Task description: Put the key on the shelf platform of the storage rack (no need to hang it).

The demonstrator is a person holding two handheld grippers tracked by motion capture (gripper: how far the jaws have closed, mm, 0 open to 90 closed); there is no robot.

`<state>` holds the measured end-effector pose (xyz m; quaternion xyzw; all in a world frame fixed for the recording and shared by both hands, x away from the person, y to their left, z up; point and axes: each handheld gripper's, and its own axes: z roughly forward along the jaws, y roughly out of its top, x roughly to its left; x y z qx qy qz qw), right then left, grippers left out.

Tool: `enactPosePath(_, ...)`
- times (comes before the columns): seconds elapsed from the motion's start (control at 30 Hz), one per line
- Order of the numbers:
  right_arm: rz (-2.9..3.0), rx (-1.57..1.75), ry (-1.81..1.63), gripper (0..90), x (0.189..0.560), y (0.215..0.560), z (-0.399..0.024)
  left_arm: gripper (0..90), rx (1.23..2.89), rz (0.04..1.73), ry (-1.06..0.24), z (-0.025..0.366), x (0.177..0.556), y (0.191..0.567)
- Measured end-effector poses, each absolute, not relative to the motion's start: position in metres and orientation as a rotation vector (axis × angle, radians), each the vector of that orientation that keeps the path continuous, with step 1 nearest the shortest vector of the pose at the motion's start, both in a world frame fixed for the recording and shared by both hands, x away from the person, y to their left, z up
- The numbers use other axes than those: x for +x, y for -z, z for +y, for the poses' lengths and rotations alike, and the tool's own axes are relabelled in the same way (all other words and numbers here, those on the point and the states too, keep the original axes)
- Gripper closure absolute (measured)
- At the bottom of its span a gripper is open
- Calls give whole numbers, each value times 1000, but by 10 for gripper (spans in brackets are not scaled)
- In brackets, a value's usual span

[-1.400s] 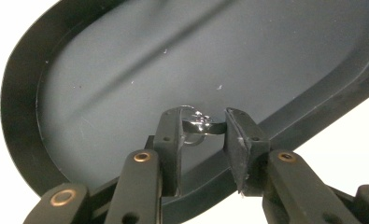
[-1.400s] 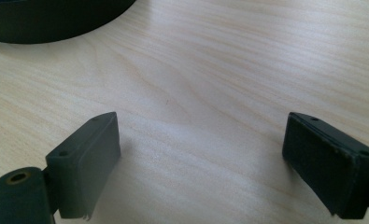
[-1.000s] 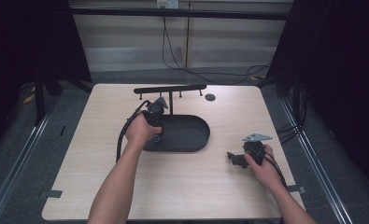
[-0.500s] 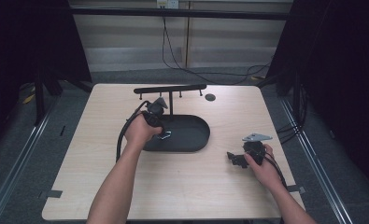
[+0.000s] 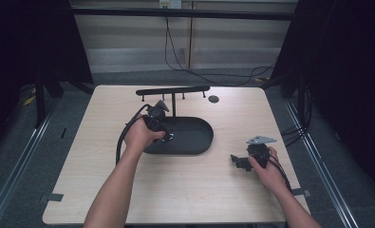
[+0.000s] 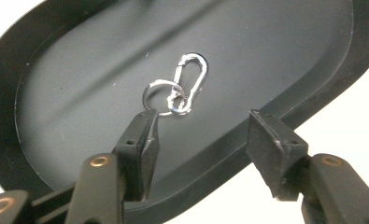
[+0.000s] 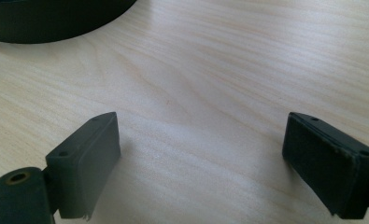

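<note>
Carabiner set down in the tray — left gripper released.

One silver carabiner (image 6: 190, 80) with one key ring (image 6: 161, 95) linked to it lies flat inside the single black oval tray (image 6: 285, 60), near its middle; the left gripper (image 6: 201, 135) hovers just above, its jaws having just been opening, nothing between them, one pad close beside the ring; the step looks like the drop-off, and the next move likely calls for lifting clear without snagging the ring; behind the tray one hook rack (image 5: 172, 90) stands on the desk (image 5: 185, 190); the right gripper (image 7: 201, 154) rests well apart — jaws spread, empty.
</note>
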<state>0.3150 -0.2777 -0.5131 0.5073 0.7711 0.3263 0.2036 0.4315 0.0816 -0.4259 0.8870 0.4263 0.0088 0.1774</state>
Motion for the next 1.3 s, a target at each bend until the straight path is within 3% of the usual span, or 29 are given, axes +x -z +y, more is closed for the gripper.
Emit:
enactPosePath(0.23, 2152, 1414, -911, 109, 315, 513, -278, 342, 2498, 1183, -17, 85, 425, 423)
enactPosePath(1.3, 2152, 1414, -910, 109, 315, 513, -278, 302, 2477, 1109, -13, 104, 399, 421)
